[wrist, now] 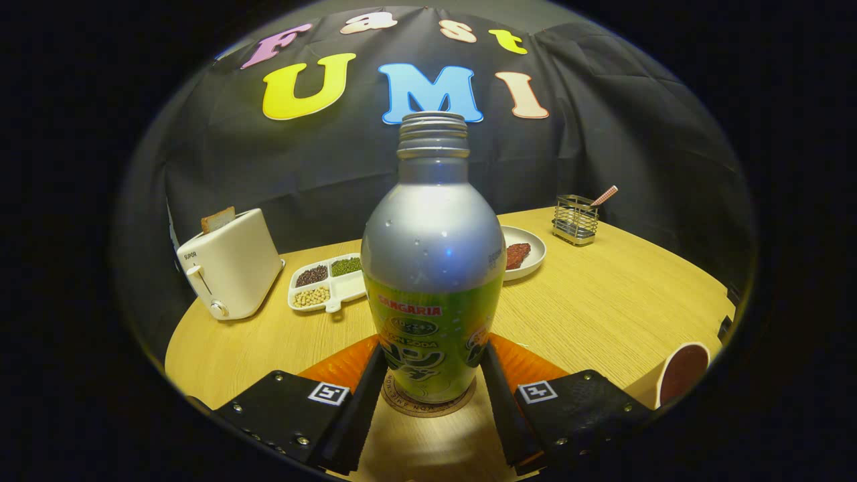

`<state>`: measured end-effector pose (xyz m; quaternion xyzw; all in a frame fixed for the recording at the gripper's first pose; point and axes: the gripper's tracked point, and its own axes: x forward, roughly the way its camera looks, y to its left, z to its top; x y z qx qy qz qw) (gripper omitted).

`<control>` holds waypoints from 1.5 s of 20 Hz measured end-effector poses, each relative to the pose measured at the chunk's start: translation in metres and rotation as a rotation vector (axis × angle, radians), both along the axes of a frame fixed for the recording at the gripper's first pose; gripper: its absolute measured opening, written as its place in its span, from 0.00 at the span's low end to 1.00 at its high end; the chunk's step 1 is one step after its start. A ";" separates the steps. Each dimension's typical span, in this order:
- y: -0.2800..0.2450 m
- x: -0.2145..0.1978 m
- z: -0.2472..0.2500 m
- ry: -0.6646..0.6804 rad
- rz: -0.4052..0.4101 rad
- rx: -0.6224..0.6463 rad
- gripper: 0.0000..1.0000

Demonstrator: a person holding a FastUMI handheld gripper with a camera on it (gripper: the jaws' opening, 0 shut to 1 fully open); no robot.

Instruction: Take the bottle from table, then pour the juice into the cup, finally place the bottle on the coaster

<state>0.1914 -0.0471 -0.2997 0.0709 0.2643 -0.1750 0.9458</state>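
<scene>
From my seat I see, running left to right across the table, a toaster, a divided tray of beans, then the bottle standing upright on the coaster between the fingers of my hand-held gripper, which look pressed against its sides, and the cup off beside the right finger. I judge this the last step, bottle set down, so next I'd spread the fingers gently and back straight out without tipping it

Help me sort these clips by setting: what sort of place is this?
Probably a mock kitchen table in a booth: a toaster, sectioned dish of beans and plate behind the bottle between the gripper fingers.
</scene>
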 end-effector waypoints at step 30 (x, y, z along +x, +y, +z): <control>0.015 -0.032 0.028 -0.019 0.129 -0.015 0.99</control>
